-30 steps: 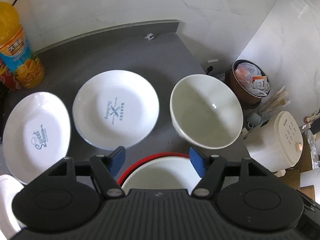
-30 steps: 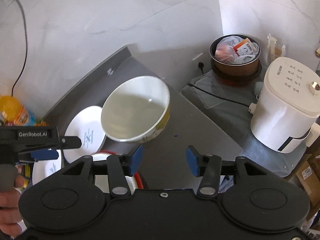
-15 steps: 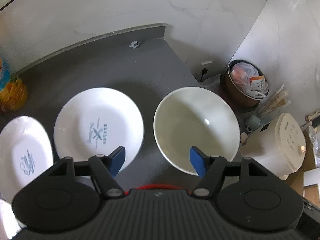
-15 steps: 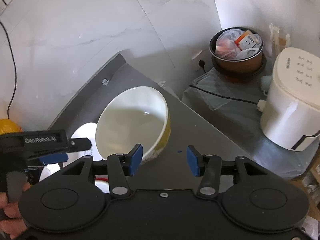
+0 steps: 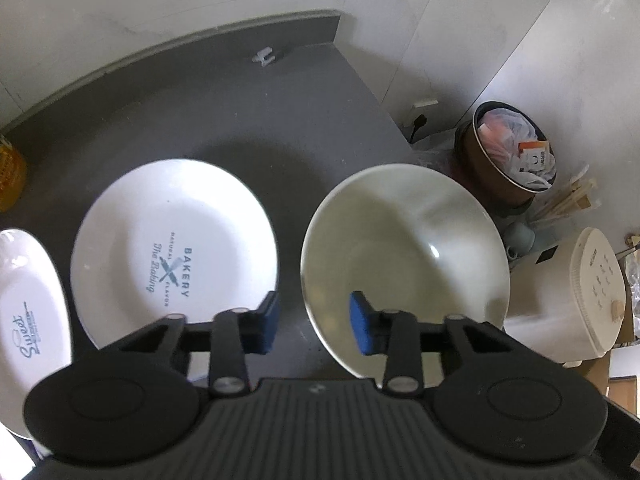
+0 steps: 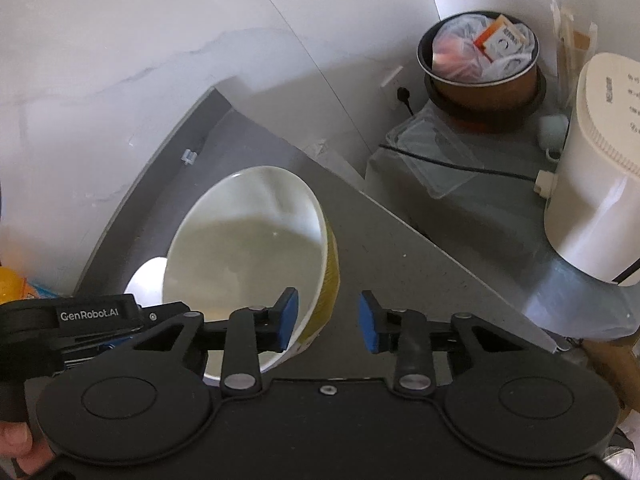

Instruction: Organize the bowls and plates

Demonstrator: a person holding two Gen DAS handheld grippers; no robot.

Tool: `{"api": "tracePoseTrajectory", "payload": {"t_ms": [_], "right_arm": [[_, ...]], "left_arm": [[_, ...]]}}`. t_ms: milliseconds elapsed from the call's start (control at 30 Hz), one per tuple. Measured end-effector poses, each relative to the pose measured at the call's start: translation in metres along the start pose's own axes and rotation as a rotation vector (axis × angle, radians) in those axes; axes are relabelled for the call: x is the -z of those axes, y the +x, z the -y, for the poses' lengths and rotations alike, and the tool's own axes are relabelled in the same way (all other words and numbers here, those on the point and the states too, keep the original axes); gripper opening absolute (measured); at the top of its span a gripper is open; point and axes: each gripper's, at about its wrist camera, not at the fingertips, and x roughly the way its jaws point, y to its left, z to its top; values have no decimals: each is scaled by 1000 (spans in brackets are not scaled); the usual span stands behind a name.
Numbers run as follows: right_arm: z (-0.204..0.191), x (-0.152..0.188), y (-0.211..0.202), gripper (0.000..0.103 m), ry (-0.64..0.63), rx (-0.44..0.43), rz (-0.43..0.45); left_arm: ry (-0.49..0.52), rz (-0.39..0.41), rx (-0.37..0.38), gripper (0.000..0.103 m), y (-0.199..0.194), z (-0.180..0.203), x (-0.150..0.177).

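Each gripper is built of matte black plastic. The left gripper (image 5: 314, 322) is fronted by a ribbed dark grey housing behind the jaws, flanked by two round discs with recessed centres. Blue pads (image 5: 360, 324) are fitted to its fingertips, and a silver pivot screw is set at the base of each finger link. The right gripper (image 6: 328, 322) is formed the same way, with blue pads (image 6: 289, 318) and a smooth housing. White "GenRobot.AI" lettering is printed on the left gripper's side. Bare fingers (image 6: 18, 446) are seen left of the jaws.
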Motion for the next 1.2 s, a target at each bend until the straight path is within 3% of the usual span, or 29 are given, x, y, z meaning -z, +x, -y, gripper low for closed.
{"api": "tracePoseTrajectory", "payload": {"t_ms": [167,267,467,833,1200], "right_arm": [[-2,0,10,31,-8,-4,-20],[-7,1,15,20,-27,-15,-32],[-14,-1,8,18,-36,22,-11],[-16,9,-35,18,-44,38,77],[-20,28,-97,17,-81,13,161]], "left_arm": [[-12,-7,6,20,11,2,-3],[-21,-13,3,14,17,1,-4],[-11,-16,-6,6,18,-1,-5],[28,39,44,6,-16,10,-1],[12,86,96,6,-73,17,31]]}}
